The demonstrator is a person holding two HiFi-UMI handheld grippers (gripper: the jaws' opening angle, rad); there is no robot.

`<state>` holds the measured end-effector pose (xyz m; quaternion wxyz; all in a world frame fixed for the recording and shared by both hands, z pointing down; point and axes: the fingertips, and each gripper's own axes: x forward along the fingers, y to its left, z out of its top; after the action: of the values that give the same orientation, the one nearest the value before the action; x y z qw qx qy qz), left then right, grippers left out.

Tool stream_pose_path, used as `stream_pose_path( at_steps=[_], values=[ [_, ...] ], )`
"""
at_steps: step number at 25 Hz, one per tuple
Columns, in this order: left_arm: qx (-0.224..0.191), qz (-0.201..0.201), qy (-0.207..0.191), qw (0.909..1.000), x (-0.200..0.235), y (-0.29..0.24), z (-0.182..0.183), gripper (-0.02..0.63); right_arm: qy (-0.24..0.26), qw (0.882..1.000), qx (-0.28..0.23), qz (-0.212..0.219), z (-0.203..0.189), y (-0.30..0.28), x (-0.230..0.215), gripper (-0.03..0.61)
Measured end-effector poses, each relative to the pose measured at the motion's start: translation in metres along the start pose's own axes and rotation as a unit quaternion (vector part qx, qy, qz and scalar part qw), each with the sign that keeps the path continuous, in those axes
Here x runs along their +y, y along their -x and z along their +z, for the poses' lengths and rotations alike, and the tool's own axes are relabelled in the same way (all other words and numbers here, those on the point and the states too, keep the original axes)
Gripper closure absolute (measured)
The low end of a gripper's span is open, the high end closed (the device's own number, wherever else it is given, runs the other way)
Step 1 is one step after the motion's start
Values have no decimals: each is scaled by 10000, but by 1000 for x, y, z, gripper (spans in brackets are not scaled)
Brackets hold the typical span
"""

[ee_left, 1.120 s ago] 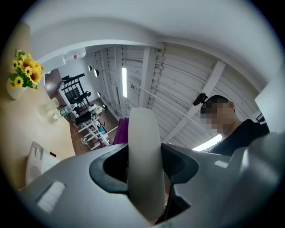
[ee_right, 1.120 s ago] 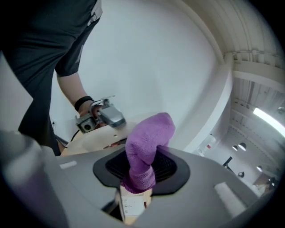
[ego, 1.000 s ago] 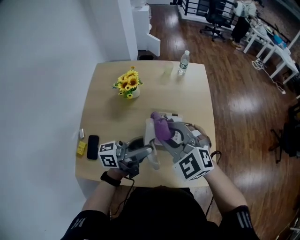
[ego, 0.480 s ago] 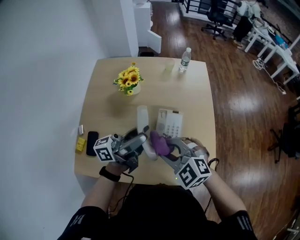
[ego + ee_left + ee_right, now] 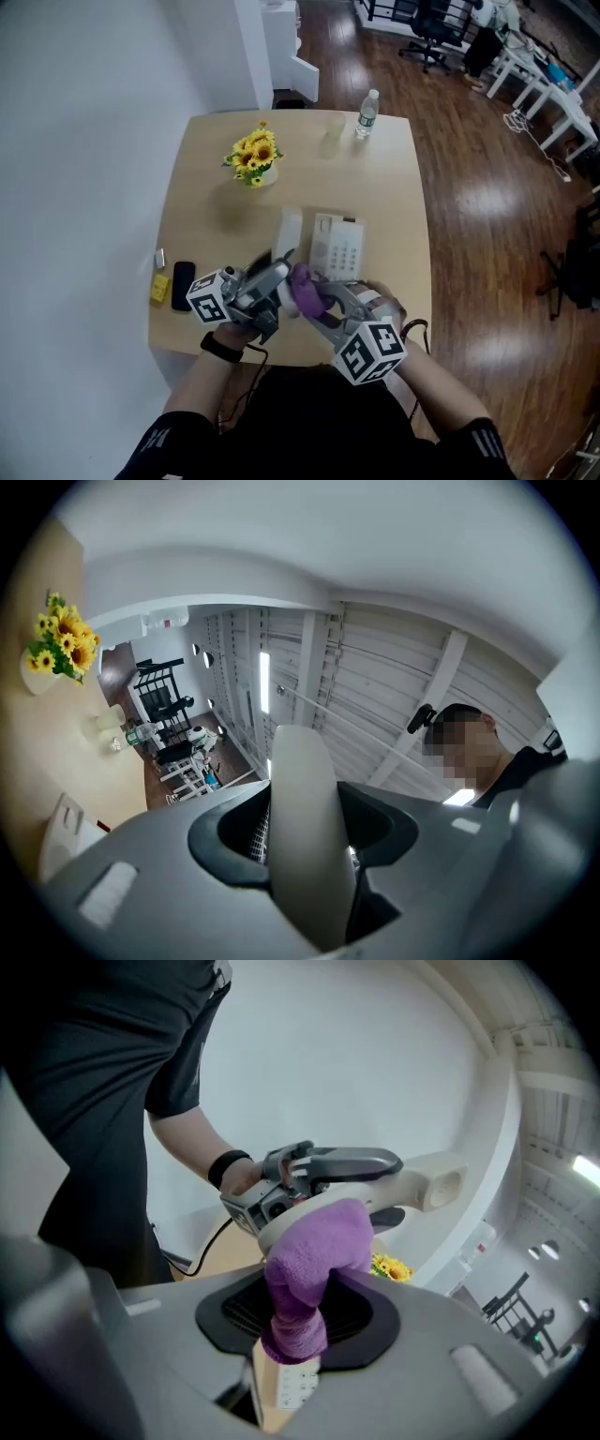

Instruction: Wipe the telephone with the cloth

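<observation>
Firmly, the left gripper [image 5: 274, 276] clamps the smooth white handset [image 5: 287, 228], long axis pointing away above the table [image 5: 206, 187]. The right gripper [image 5: 309, 300] pinches a fluffy purple cloth [image 5: 300, 284] against it, beside the telephone base [image 5: 338, 246].

Fuzzy purple cloth [image 5: 314, 1269], smooth white plastic handset [image 5: 305, 836], matt wooden table [image 5: 206, 230], glossy wood floor [image 5: 487, 187]

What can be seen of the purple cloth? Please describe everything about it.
The purple cloth looks like soft, fluffy fabric, bunched into a wad. The right tool is shut on its lower part, and the rest stands out beyond the jaws. Its top seems to touch the white handset, which the left tool holds above the table.
</observation>
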<state>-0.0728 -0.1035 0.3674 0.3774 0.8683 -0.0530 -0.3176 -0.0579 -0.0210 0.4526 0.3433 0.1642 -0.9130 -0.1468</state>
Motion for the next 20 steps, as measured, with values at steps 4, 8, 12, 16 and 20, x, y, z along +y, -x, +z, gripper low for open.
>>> stream_pose_path(
  at_steps=[4, 8, 12, 16, 20],
  values=[
    [-159, 15, 34, 9999, 1, 5, 7, 405, -19, 9997, -6, 242, -2, -2, 17, 448],
    [-310, -61, 130, 9994, 0, 8, 11, 405, 84, 9974, 13, 711, -10, 2, 40, 448],
    [-340, -199, 187, 9990, -4, 5, 12, 405, -356, 9989, -183, 245, -1, 10, 5, 448],
    [-322, -201, 159, 9992, -6, 2, 12, 404, -331, 9990, -241, 155, 10, 5, -12, 448],
    [-258, -112, 128, 9995, -3, 4, 12, 403, 20, 9993, -96, 354, 5, 0, 8, 448]
  ],
)
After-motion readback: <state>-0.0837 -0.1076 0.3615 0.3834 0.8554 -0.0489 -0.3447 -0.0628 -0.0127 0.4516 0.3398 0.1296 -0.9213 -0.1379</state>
